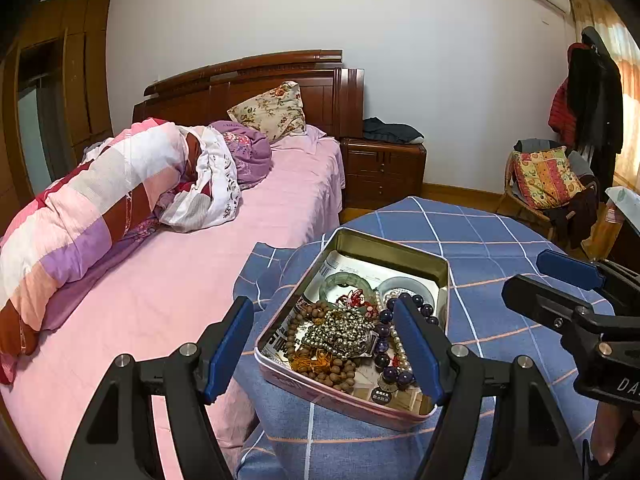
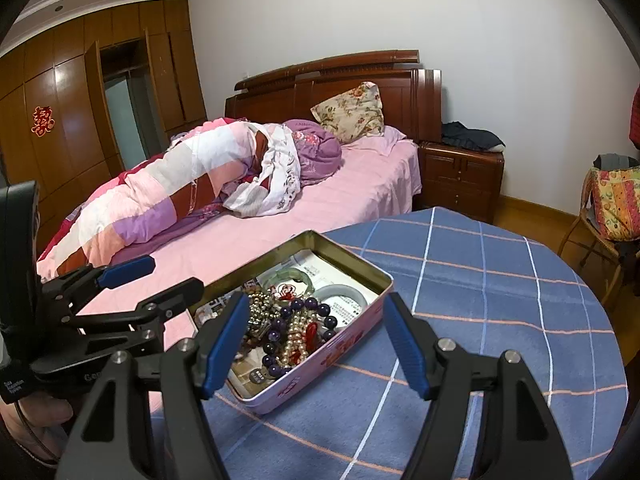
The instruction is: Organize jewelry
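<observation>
Crowding the tin (image 1: 442, 268): tangled beads (image 1: 340, 330), bed (image 1: 168, 280) just beside.

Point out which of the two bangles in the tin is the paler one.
The pale bangle at the tin's far right corner, greyish-white. The other, the green bangle to its left, is a deeper jade and has a red ornament lying over it.

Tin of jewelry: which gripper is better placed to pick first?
Left, probably. The left gripper is open, framing the beads in the tin; the right gripper, also open, sits off its near corner.
</observation>
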Tool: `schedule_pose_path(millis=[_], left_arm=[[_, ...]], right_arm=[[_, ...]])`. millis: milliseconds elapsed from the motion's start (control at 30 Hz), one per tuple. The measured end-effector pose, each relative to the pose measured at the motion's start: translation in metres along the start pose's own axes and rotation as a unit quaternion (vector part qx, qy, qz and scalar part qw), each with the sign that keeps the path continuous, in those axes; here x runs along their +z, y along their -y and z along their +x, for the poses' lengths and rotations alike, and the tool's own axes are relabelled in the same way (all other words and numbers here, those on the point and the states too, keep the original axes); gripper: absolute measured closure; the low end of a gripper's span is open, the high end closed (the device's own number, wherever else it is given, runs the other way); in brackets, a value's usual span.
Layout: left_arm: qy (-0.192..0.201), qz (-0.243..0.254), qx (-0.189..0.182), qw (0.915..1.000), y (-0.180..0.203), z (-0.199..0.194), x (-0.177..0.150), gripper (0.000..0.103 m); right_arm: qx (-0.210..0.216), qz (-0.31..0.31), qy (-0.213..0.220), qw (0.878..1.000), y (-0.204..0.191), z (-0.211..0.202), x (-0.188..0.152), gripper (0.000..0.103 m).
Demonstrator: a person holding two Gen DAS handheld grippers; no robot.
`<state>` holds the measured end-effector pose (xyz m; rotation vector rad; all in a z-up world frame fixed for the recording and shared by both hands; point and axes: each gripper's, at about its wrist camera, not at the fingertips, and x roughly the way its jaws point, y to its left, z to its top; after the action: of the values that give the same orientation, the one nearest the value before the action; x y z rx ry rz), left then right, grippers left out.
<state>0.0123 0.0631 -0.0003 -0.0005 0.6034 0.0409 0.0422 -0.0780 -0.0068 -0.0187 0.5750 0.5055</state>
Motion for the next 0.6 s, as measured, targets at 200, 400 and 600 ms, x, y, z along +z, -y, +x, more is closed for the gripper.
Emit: schedule_pose_path(millis=[200, 400, 600], left_arm=[[-0.002, 0.000, -0.002, 1.0000, 0.0006, 0.0015, -0.0013, 0.030], [-0.003, -0.001, 0.000, 1.0000, 0.0001, 0.0020, -0.0016, 0.030], [-0.006, -0.006, -0.001, 1.0000, -0.0011, 0.0028, -0.0014, 0.030]], right_arm=[[0.000, 0.000, -0.001, 1.000, -0.0010, 0.0007, -0.0014, 0.031], [0.001, 0.001, -0.002, 1.000, -0.0024, 0.0017, -0.0028, 0.031], [0.000, 0.000, -0.002, 1.000, -0.0022, 0.0018, -0.0028, 0.031]])
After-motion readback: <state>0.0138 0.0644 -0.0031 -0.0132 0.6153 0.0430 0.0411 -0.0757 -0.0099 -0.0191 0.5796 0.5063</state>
